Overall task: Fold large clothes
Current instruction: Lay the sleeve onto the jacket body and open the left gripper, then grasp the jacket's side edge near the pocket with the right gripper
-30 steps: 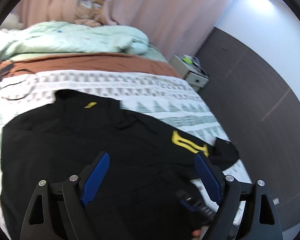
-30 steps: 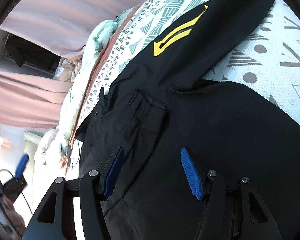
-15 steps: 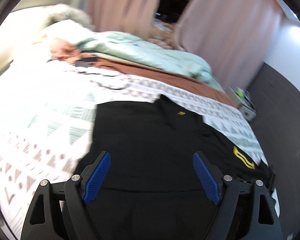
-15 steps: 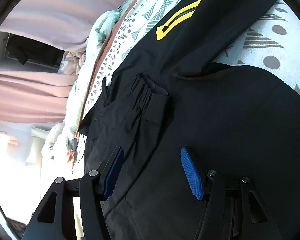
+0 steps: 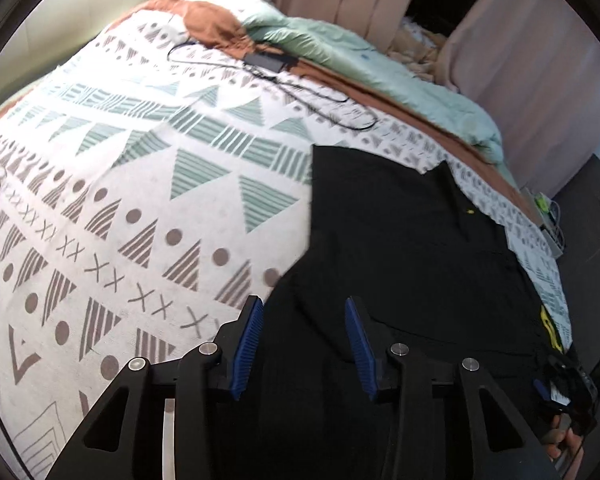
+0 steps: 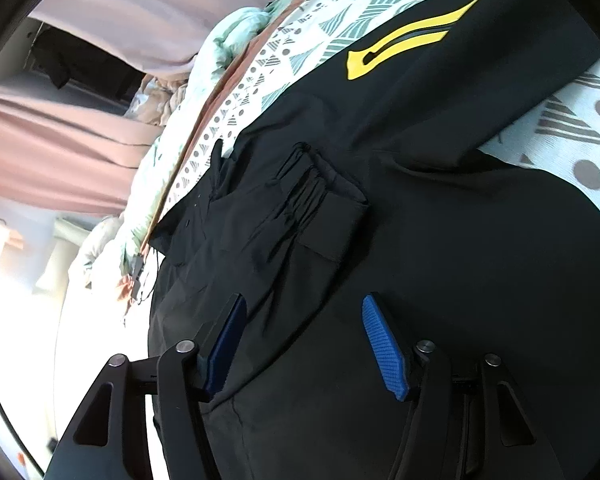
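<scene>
A large black jacket lies spread on the patterned bedspread. It has a yellow emblem on one sleeve and a gathered cuff folded onto the body. My left gripper is open and empty, just above the jacket's left edge. My right gripper is open and empty, low over the middle of the jacket. The right gripper and the hand holding it also show at the lower right of the left wrist view.
A mint-green duvet and a brown blanket lie at the far side of the bed. A black cable with an adapter rests on the bedspread. Pink curtains hang behind. A small bedside unit stands at the right.
The left gripper has swung left, towards the jacket's left edge, and its fingers stand closer together. The right gripper has stayed over the jacket, almost still.
</scene>
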